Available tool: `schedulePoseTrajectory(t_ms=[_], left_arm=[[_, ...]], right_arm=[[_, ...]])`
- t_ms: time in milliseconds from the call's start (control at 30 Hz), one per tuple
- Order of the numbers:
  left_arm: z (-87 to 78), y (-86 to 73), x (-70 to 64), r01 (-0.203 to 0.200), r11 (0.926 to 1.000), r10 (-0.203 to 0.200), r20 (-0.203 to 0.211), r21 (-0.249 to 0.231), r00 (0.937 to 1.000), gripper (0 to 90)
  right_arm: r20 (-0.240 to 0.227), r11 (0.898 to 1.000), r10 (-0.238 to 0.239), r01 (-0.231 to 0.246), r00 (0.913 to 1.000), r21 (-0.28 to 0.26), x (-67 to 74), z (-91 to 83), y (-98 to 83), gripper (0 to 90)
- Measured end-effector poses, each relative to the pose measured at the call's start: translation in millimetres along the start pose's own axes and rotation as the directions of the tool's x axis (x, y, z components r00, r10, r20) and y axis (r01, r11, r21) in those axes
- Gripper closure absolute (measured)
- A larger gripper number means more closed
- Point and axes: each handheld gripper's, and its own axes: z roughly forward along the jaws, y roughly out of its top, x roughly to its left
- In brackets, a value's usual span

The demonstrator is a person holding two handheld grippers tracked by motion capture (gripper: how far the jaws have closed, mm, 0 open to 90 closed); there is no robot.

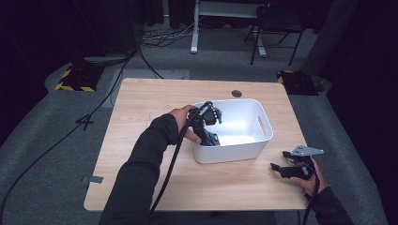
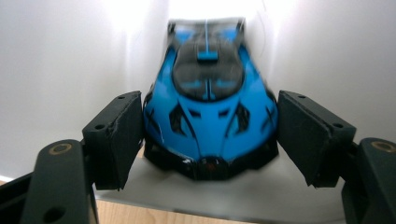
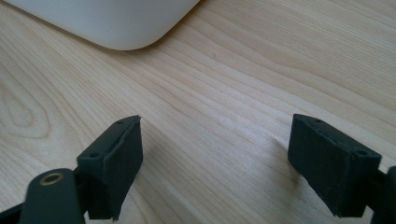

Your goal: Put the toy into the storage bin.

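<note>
A blue and black toy car [image 2: 208,93] lies in the near left corner of a white plastic bin [image 1: 230,152], seen as a blue patch [image 1: 212,138] from above. My left gripper [image 1: 210,135] reaches down over the bin's left wall. In the left gripper view its jaws [image 2: 210,140] stand wide, with a pad against each side of the car. My right gripper [image 1: 278,160] rests low over the wooden table [image 1: 150,108] right of the bin, open with bare wood between its jaws [image 3: 215,168].
The bin's rounded corner [image 3: 116,23] sits just ahead of the right gripper. Its right wall has a handle slot [image 1: 263,125]. A cable hole [image 1: 236,93] marks the table's far edge. Black cables trail from both grippers toward the near edge.
</note>
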Motion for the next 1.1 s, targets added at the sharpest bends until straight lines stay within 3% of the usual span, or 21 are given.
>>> schedulePoseTrajectory(t_ms=[33, 167, 300, 333, 500, 567, 633, 700, 800, 833, 933, 967, 1033, 1100], left_arm=[[1.2, -1.1, -0.7, 0.007, 0.9998, -0.008, -0.008, -0.019, 0.9999, 27.0], [-0.4, -2.0, 1.6, -0.005, 0.9998, 0.005, 0.005, -0.018, 1.0000, 27.1], [-1.5, -5.8, 1.3, 0.019, 0.9980, -0.020, -0.004, -0.061, 0.9998, 27.1], [-0.9, -6.9, 2.1, 0.009, 0.9977, -0.009, -0.005, -0.067, 0.9999, 27.0], [2.8, -15.6, 1.1, 0.024, 0.9919, -0.028, -0.030, -0.124, 0.9991, 25.9], [2.7, -19.0, 0.1, 0.042, 0.9860, -0.051, -0.052, -0.162, 0.9973, 24.8], [2.7, -22.4, -1.7, 0.066, 0.9747, -0.080, -0.059, -0.214, 0.9951, 24.7], [1.5, -24.8, -2.2, 0.071, 0.9700, -0.088, -0.062, -0.232, 0.9942, 23.7], [1.7, -30.1, -2.8, 0.090, 0.9556, -0.115, -0.076, -0.281, 0.9904, 23.1], [1.7, -30.1, -2.8, 0.090, 0.9556, -0.115, -0.076, -0.281, 0.9904, 22.6], [1.0, -35.0, -4.1, 0.110, 0.9402, -0.144, -0.084, -0.322, 0.9860, 22.3], [1.2, -36.3, -3.0, 0.090, 0.9314, -0.135, -0.105, -0.353, 0.9854, 22.2], [0.5, -40.0, -4.8, 0.112, 0.9166, -0.164, -0.104, -0.384, 0.9810, 21.0], [1.1, -43.6, -6.6, 0.150, 0.8819, -0.212, -0.093, -0.447, 0.9727, 18.7]], right_arm=[[-0.001, 1.000, -0.001, 0.001, 1.0000, 0.002, -0.1, -0.2, 0.1, 18.0], [-0.002, 1.000, 0.000, 0.000, 1.0000, 0.001, 0.1, -0.1, 0.0, 18.1], [-0.003, 1.000, -0.003, 0.003, 1.0000, 0.000, 0.0, 0.0, -0.2, 18.1], [-0.004, 1.000, -0.006, 0.006, 1.0000, 0.001, -0.1, -0.1, -0.1, 18.0], [-0.006, 1.000, -0.009, 0.009, 0.9999, 0.003, -0.3, -0.3, -0.2, 18.1], [-0.005, 1.000, -0.009, 0.009, 0.9999, 0.003, -0.3, -0.3, -0.2, 18.1], [-0.005, 1.000, -0.009, 0.009, 0.9999, 0.003, -0.2, -0.3, -0.2, 18.0], [-0.006, 1.000, -0.009, 0.009, 0.9999, 0.003, -0.3, -0.3, -0.2, 18.1], [-0.005, 1.000, -0.009, 0.009, 0.9999, 0.003, -0.2, -0.3, -0.2, 18.0], [-0.005, 1.000, -0.009, 0.009, 0.9999, 0.003, -0.2, -0.3, -0.2, 18.0], [-0.005, 1.000, -0.009, 0.009, 0.9999, 0.003, -0.2, -0.3, -0.2, 18.1], [-0.005, 1.000, -0.009, 0.009, 0.9999, 0.003, -0.3, -0.3, -0.2, 18.1], [-0.005, 1.000, -0.009, 0.009, 0.9999, 0.003, -0.2, -0.3, -0.2, 18.1], [-0.005, 1.000, -0.009, 0.009, 0.9999, 0.003, -0.3, -0.3, -0.2, 18.1]])
